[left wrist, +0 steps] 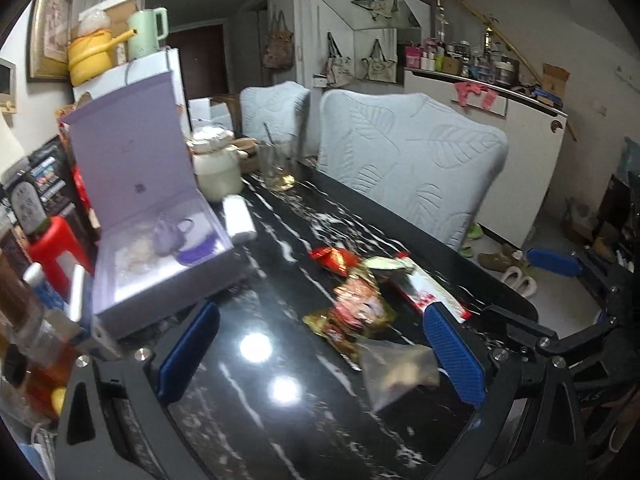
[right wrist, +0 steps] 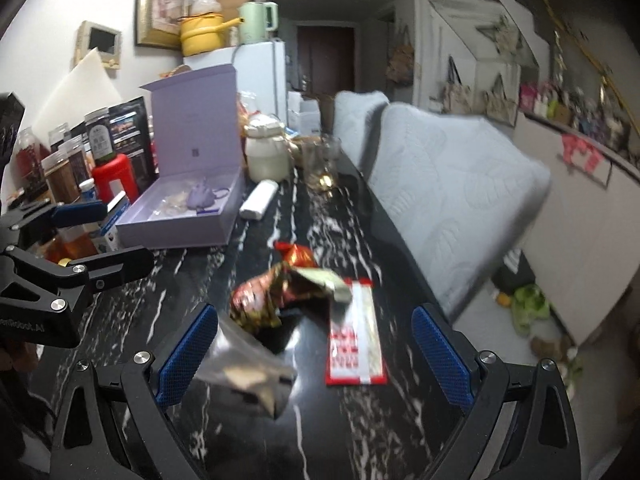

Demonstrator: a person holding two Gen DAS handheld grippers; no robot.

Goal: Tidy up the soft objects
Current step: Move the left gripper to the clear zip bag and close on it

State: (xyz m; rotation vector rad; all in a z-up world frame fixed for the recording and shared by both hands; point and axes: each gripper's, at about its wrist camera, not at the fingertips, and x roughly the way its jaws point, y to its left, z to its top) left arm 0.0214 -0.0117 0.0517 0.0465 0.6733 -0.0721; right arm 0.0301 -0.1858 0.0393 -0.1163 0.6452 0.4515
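Note:
A loose pile of soft snack packets (left wrist: pixel 360 312) lies on the black marbled table (left wrist: pixel 248 420), with a clear plastic bag (left wrist: pixel 396 368) at its near end, a red packet (left wrist: pixel 336 258) at its far end and a flat red-and-white packet (left wrist: pixel 432 292) beside it. My left gripper (left wrist: pixel 320 354) is open low over the table, the pile near its right finger. My right gripper (right wrist: pixel 314 360) is open too, the clear bag (right wrist: pixel 248 368) close by its left finger and the flat packet (right wrist: pixel 354 340) between the fingers. An open purple box (left wrist: pixel 160 240) with a small purple item stands to the left.
Behind the box stand a cream jar (left wrist: pixel 218 172), a glass (left wrist: pixel 276 164) and a white roll (left wrist: pixel 238 220). Jars and bottles (right wrist: pixel 64 168) crowd the table's left side. Two chairs with pale blue covers (left wrist: pixel 408 168) line the right edge. My left gripper (right wrist: pixel 108 236) shows at left in the right wrist view.

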